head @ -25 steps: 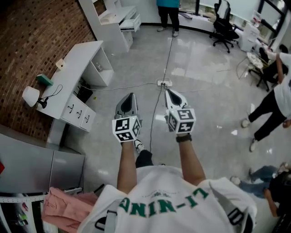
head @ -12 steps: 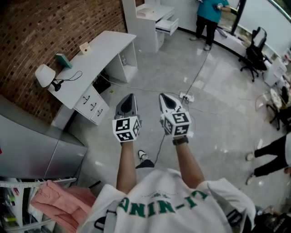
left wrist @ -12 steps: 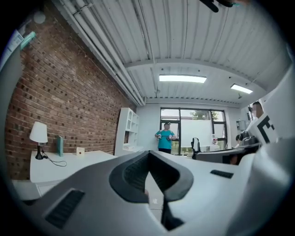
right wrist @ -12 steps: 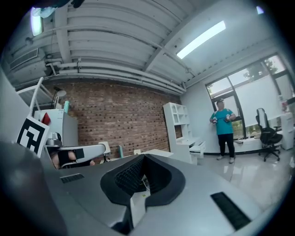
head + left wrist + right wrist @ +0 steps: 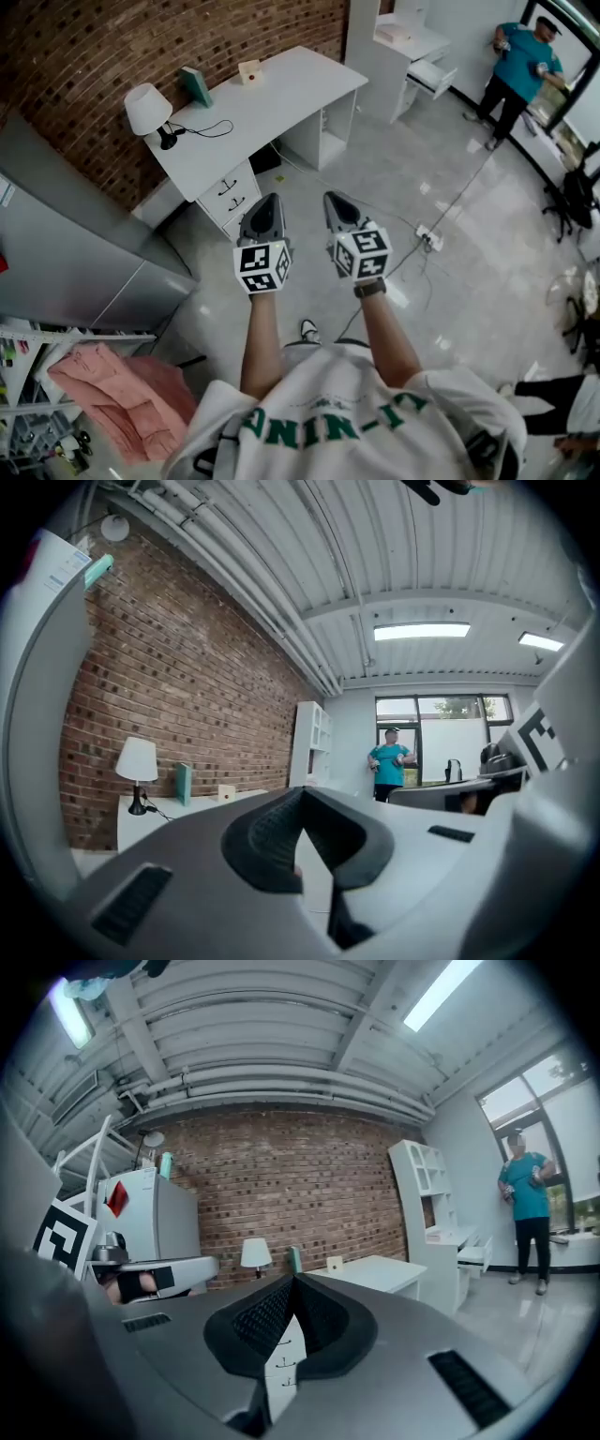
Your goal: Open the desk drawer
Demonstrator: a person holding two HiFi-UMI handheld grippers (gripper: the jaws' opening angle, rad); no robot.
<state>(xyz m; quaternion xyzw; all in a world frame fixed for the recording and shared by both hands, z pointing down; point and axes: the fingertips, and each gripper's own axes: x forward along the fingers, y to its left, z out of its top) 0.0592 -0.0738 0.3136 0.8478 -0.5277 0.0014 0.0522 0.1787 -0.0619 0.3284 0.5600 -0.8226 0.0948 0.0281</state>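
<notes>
A white desk [image 5: 281,89] stands against the brick wall, with a stack of three handled drawers [image 5: 230,195] under its near end, all closed. My left gripper [image 5: 269,198] and right gripper [image 5: 330,197] are held side by side above the floor, both shut and empty, a short way from the drawers. In the left gripper view the left gripper [image 5: 302,791] faces the desk [image 5: 178,806] and its lamp [image 5: 137,761]. In the right gripper view the drawer fronts [image 5: 282,1361] show through the gap below the right gripper's [image 5: 292,1279] closed tips.
A lamp [image 5: 145,108], a teal book [image 5: 197,86] and a small card lie on the desk. A grey fridge [image 5: 66,244] stands at left, a rack with pink cloth [image 5: 103,384] below it. A power strip [image 5: 431,236] and cable lie on the floor; a person [image 5: 516,66] stands far right.
The view has swung round: the desk and its drawers went from the left edge to straight ahead of the grippers and nearer. Both grippers stay shut, side by side.
</notes>
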